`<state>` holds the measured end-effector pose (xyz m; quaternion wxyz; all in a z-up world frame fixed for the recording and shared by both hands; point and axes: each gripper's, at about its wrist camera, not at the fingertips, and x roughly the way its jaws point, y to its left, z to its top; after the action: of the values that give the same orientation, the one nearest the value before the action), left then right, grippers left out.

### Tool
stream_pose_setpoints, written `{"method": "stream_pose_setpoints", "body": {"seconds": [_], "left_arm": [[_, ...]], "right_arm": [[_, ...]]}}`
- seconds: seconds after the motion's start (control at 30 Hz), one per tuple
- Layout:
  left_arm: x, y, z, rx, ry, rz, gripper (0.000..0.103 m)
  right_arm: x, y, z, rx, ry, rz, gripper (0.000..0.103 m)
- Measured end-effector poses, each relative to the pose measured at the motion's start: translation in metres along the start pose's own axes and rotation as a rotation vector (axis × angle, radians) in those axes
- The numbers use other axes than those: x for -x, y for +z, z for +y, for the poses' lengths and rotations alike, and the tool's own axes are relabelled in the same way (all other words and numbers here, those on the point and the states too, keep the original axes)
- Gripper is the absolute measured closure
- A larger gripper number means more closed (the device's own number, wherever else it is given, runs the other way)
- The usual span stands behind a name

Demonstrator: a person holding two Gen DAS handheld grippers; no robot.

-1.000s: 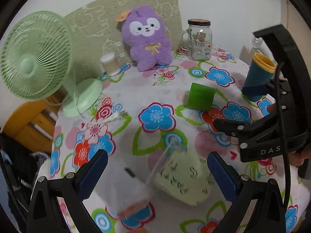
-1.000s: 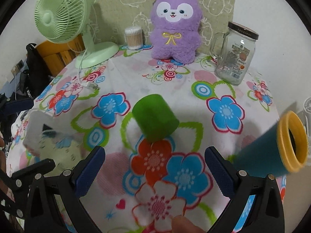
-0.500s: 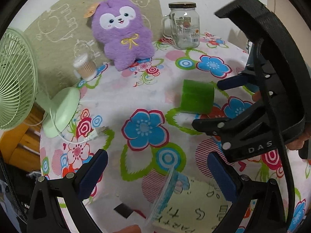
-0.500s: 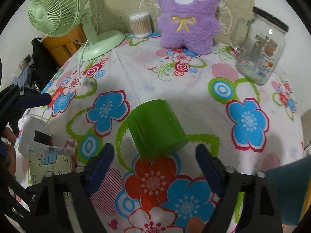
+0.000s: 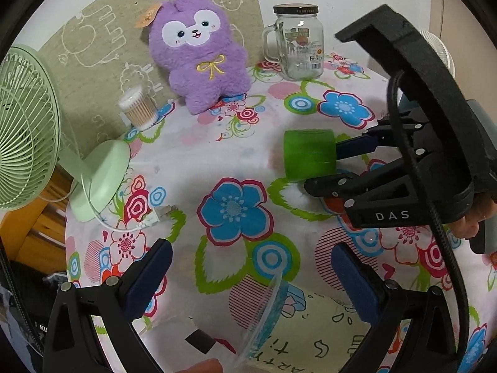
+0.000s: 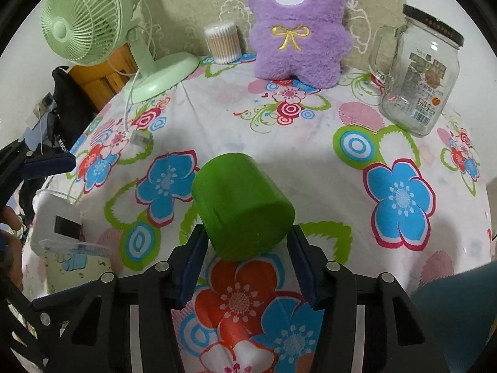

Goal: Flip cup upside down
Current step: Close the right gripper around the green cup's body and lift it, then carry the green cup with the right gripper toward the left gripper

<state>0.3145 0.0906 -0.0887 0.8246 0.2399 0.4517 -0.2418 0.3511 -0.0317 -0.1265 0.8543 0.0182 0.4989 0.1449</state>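
Note:
A green cup (image 6: 242,205) lies on its side on the flowered tablecloth (image 6: 310,155), its closed base toward the right wrist camera. My right gripper (image 6: 245,248) has its blue-padded jaws on either side of the cup's near end, seemingly touching it. In the left wrist view the cup (image 5: 309,154) lies mid-right with the right gripper (image 5: 326,168) at its right end. My left gripper (image 5: 248,283) is open and empty, low over the near part of the table.
A purple plush toy (image 6: 299,28), a glass jar mug (image 6: 419,80), a tub of cotton swabs (image 6: 223,43) and a green desk fan (image 6: 90,25) stand along the back. A clear plastic bag with a printed card (image 5: 279,326) lies by the left gripper. A teal cup (image 6: 459,320) sits at the right.
My right gripper moved forward to the green cup and its jaws narrowed around the cup's near end. The left gripper shifted its view a little toward the table's middle.

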Motion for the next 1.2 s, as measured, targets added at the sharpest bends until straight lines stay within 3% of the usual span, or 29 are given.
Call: {"method": "stream_pose_setpoints", "body": {"seconds": [0.33, 1.03, 1.2], "left_arm": [[0.009, -0.005, -0.014, -0.027, 0.002, -0.009, 0.000], [0.023, -0.019, -0.025, -0.053, -0.018, -0.004, 0.000], [0.030, -0.028, -0.031, -0.062, -0.014, -0.001, 0.000]], "right_arm": [[0.002, -0.021, 0.002, 0.007, 0.005, 0.022, 0.049], [0.031, -0.047, 0.021, 0.032, 0.044, -0.023, 0.054], [0.030, -0.057, 0.029, 0.067, 0.028, 0.014, 0.054]]}}
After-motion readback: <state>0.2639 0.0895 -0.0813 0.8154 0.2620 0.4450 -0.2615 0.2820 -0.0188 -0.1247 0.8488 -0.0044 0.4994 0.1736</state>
